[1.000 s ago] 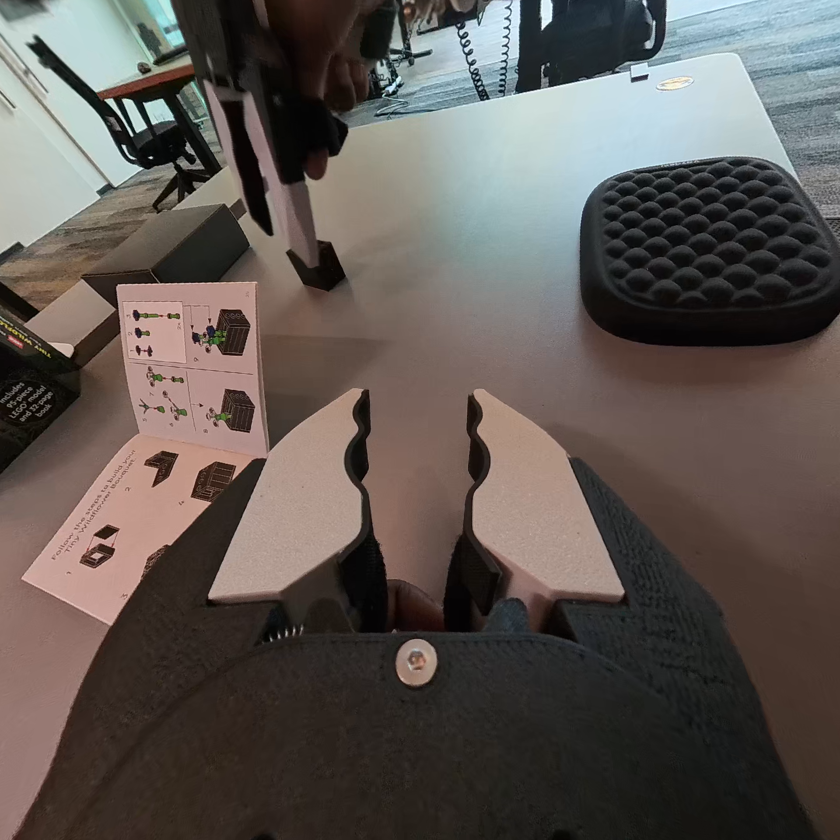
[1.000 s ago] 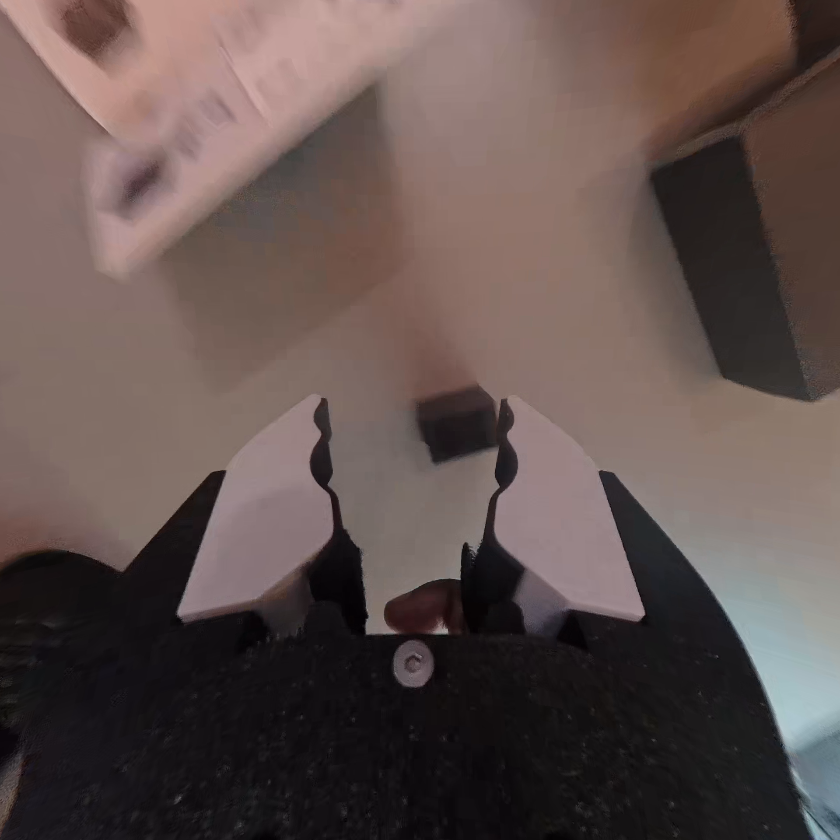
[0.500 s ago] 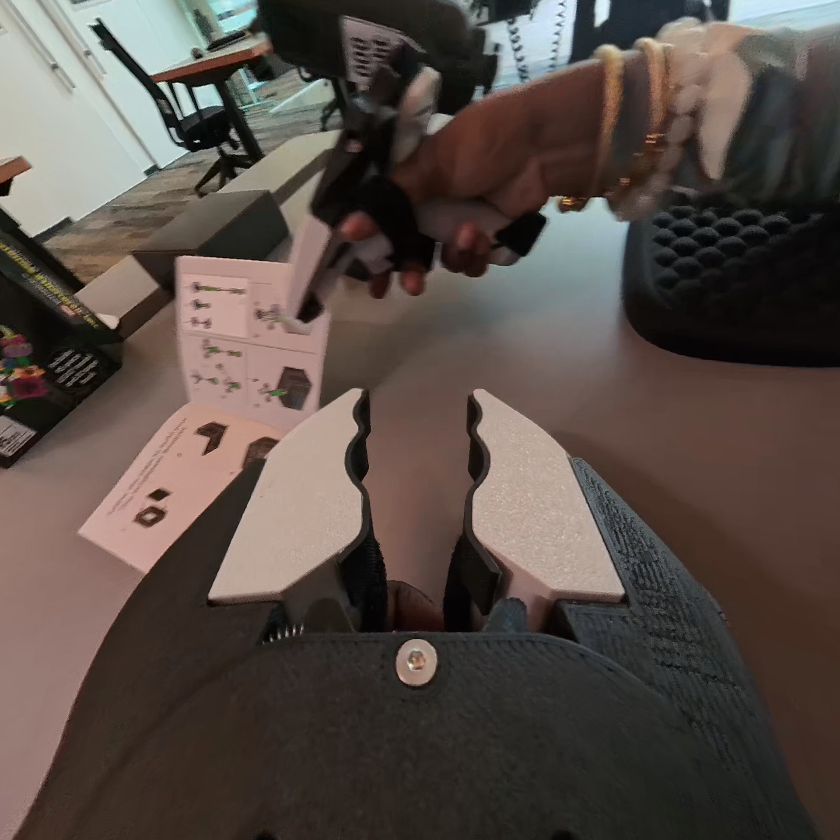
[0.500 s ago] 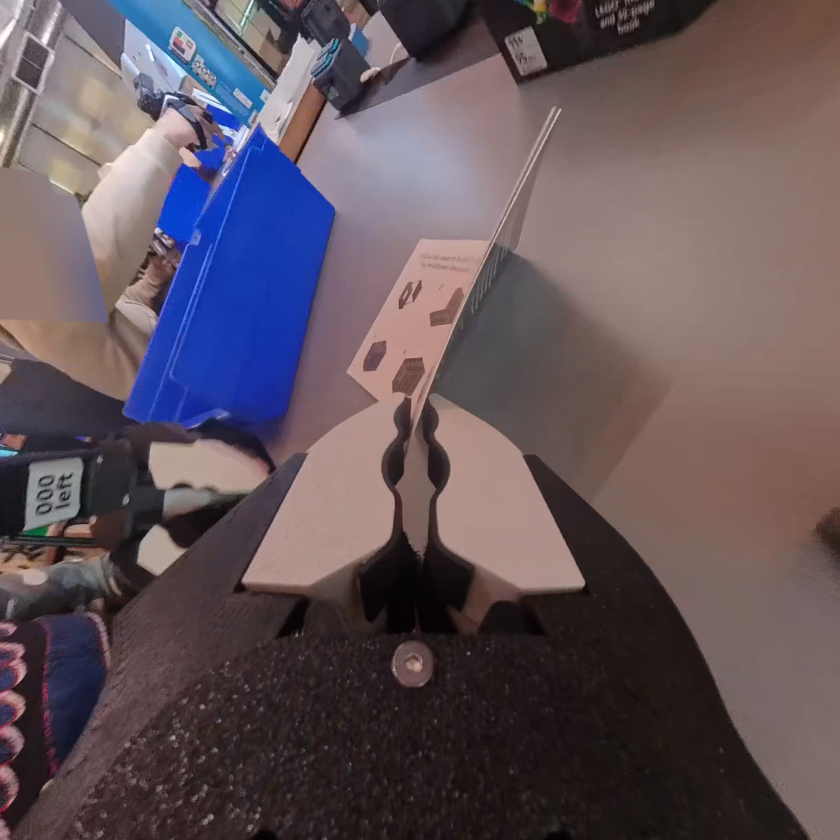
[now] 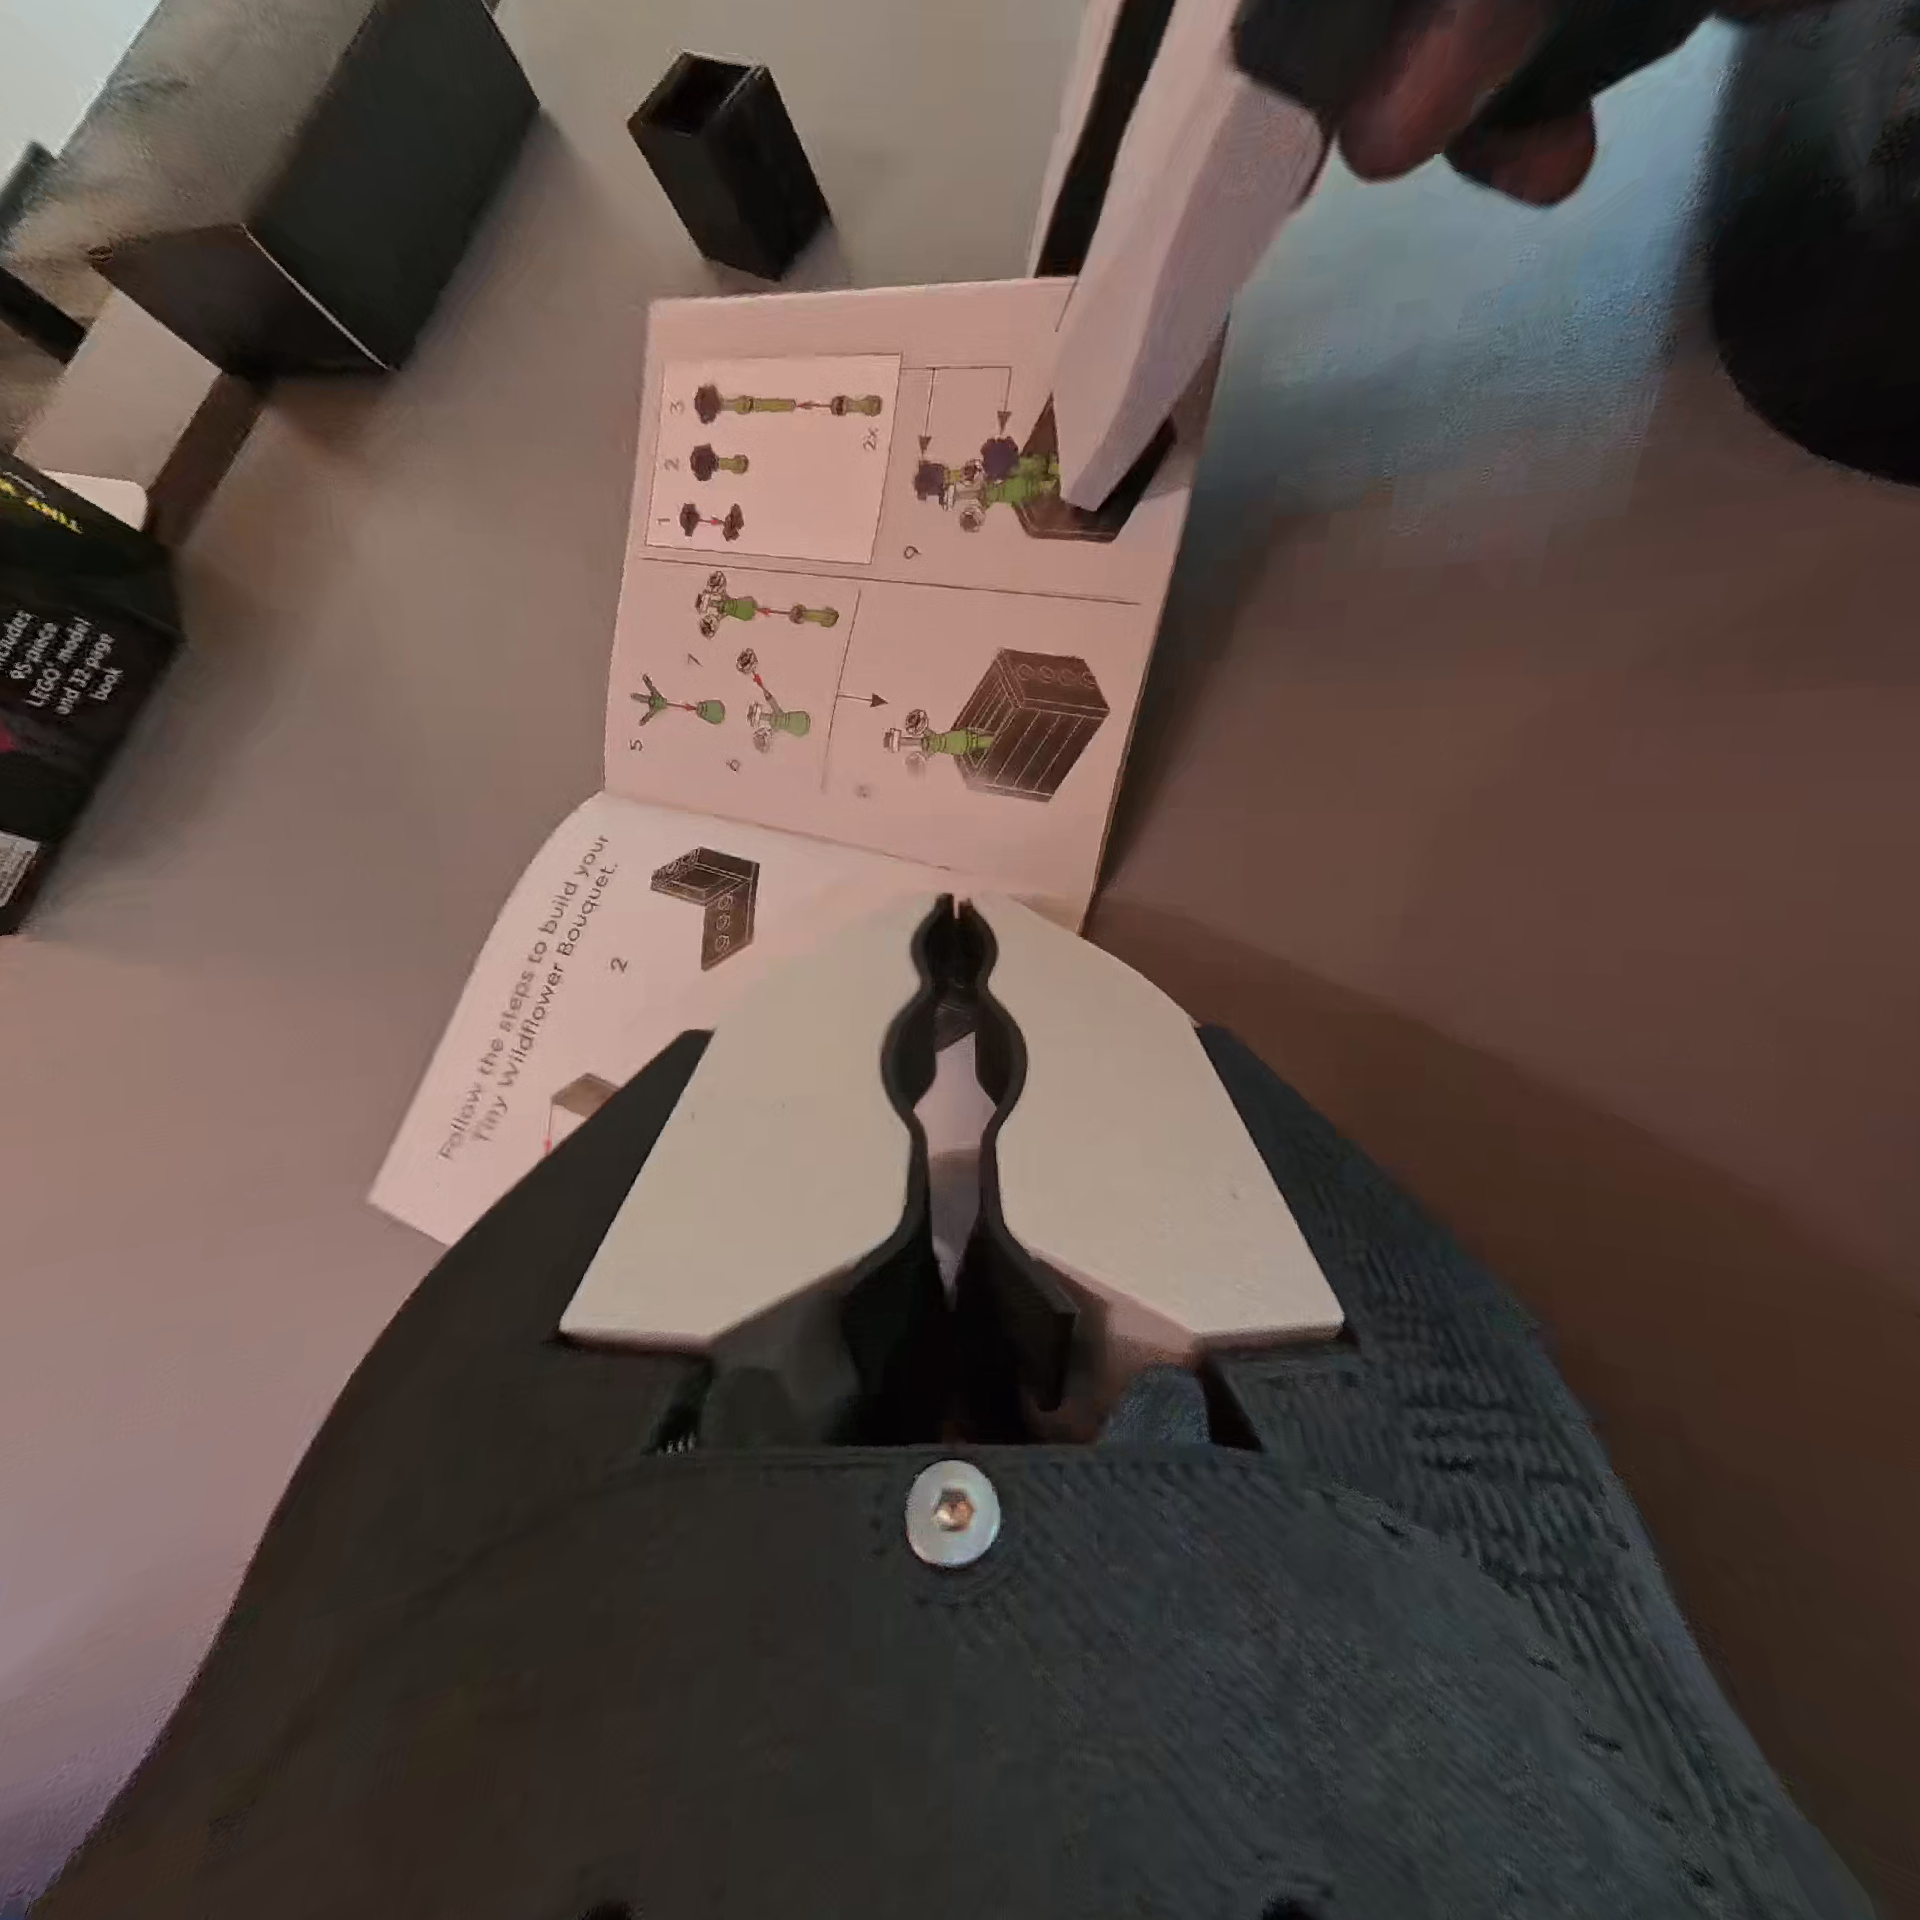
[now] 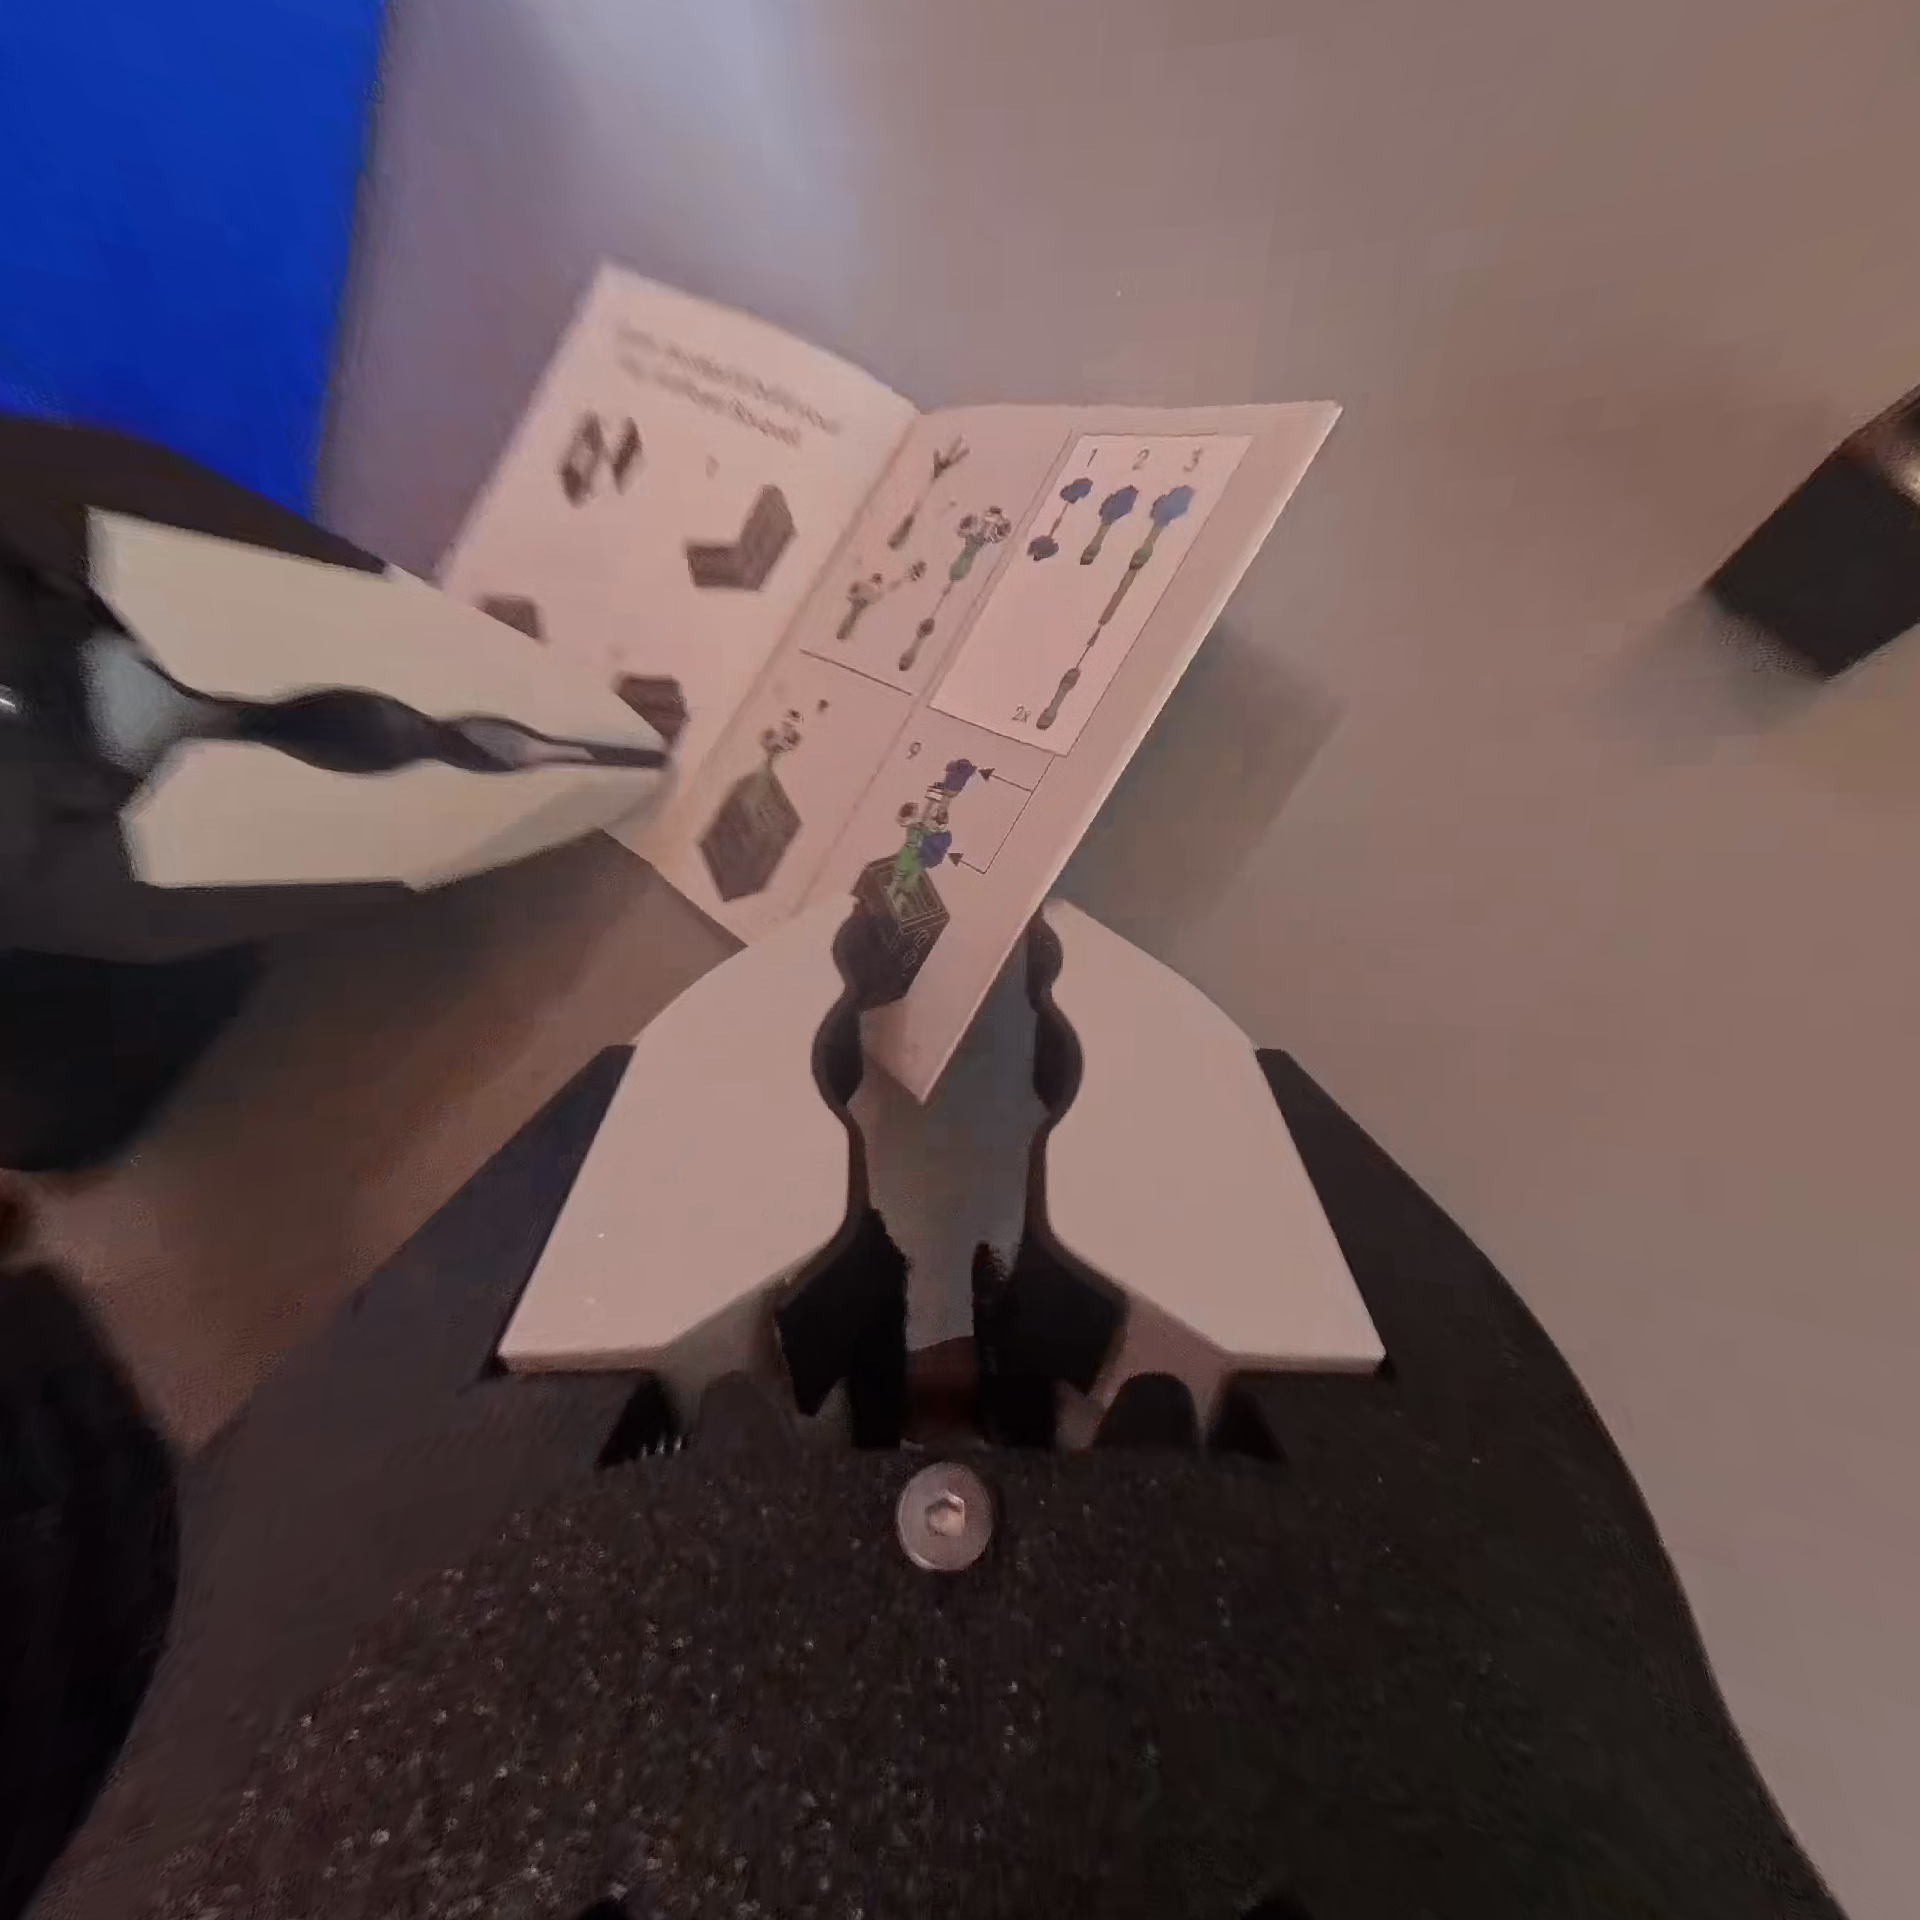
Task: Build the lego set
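Observation:
A white instruction booklet lies open on the grey table, its far page raised. My left gripper is shut on the edge of the near page. In the right wrist view it comes in from the left, pinching that page of the booklet. My right gripper is open, with the raised page's corner between its fingers. In the left wrist view it reaches down onto that page's far corner. A small hollow black Lego piece stands on the table beyond the booklet.
A black box sits at the far left and also shows in the right wrist view. The dark product box is at the left edge. A black cushion is at the far right. A blue bin stands beyond the table edge. Left tips to right tips: about 9 cm. My right gripper's tips are some 12 cm from the small hollow black Lego piece. My right wrist view looks at it from another angle.
My left gripper moved forward and down to the booklet and shut on its near page. My right gripper, shut on the raised page half a second ago, has opened around its corner.

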The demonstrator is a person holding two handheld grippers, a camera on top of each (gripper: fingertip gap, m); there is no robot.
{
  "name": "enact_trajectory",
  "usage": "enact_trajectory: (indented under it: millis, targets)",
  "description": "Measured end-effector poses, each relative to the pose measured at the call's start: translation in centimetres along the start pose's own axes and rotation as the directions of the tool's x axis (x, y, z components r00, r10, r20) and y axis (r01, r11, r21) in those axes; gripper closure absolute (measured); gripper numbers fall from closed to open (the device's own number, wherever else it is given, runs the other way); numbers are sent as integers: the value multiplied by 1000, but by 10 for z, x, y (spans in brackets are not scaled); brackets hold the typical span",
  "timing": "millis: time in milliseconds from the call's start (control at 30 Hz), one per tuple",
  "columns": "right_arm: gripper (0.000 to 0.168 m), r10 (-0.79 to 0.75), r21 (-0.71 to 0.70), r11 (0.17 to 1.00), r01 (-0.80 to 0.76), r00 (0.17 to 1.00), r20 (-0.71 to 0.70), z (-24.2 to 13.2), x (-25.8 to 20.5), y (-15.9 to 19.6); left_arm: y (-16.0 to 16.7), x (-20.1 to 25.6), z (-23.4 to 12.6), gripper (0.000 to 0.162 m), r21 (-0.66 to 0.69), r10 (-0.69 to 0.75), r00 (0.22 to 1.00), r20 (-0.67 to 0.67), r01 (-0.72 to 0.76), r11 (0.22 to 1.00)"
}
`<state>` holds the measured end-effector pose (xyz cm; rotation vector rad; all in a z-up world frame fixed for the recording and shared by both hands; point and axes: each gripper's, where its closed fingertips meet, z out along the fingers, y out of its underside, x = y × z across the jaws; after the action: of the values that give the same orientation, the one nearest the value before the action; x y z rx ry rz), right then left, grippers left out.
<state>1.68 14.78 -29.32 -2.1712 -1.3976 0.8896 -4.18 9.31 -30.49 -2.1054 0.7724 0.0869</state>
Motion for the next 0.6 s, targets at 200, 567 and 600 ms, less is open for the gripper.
enact_trajectory:
  millis: [200,567,600]
  targets:
    - [144,-501,-306,857,414,808,-311,5,19,3,0,2,1,162,-1,35,999,12,-35,999]
    - [148,-487,51,859,509,844,-226,7,-24,-69,3,2,-2,162,5,22,1000,-15,-22,1000]
    - [148,-521,154,818,554,827,-210,10,-37,-80,3,2,-2,162,5,27,999,-18,-27,1000]
